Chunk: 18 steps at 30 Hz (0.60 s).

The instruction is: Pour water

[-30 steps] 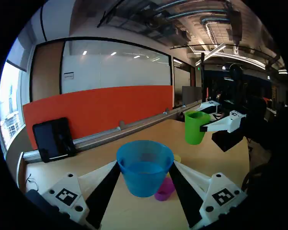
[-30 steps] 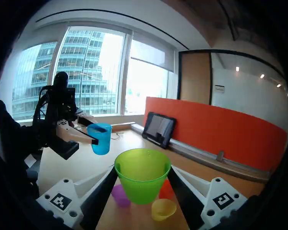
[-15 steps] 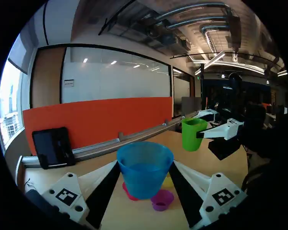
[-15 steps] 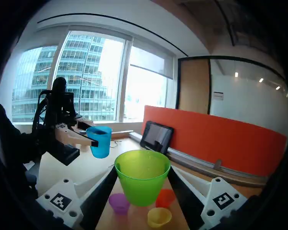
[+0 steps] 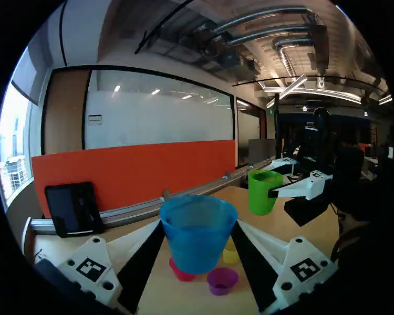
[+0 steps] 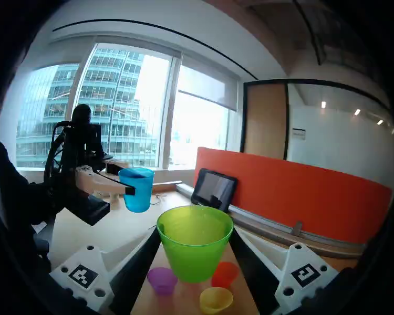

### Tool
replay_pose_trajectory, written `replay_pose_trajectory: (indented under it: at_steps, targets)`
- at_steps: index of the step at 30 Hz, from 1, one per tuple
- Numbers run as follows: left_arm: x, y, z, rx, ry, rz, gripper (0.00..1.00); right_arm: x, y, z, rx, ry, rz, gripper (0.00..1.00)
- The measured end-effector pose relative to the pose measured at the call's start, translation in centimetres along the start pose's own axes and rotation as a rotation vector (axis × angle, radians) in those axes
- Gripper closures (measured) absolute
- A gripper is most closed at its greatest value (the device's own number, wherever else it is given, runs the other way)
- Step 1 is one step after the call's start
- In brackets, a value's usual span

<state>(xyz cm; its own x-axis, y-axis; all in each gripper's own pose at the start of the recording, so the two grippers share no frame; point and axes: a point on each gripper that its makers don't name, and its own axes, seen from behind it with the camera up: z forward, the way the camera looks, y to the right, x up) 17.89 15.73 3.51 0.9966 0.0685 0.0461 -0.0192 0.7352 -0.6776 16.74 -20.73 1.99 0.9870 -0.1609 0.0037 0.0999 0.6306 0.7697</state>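
Evidently nothing is poured yet: above the wooden table [image 6: 107,226], the left gripper [image 5: 198,233] clamps the blue cup [image 5: 198,247], apparently holding water, upright and well apart from the green cup [image 6: 195,252], which the right gripper [image 6: 195,239] grips, seemingly empty. Bringing them together and tipping remain, above three small cups [image 6: 163,278].

My left gripper [image 5: 198,224] sits level above the pale wooden desk [image 5: 280,226], both fingers pressed against a translucent blue plastic cup [image 5: 198,249]. My right gripper [image 6: 195,232] is also level above the desk, clamped on a translucent green plastic cup [image 6: 195,258] and facing the left one.
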Motion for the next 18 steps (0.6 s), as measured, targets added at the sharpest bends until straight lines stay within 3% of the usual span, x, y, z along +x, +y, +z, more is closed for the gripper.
replay_pose_trajectory:
  at_steps: [18]
  targets:
    - [2.5,-0.1,0.4,0.033,0.041,0.131,0.15,0.3,-1.6,1.1,0.038,0.027,0.026,0.08]
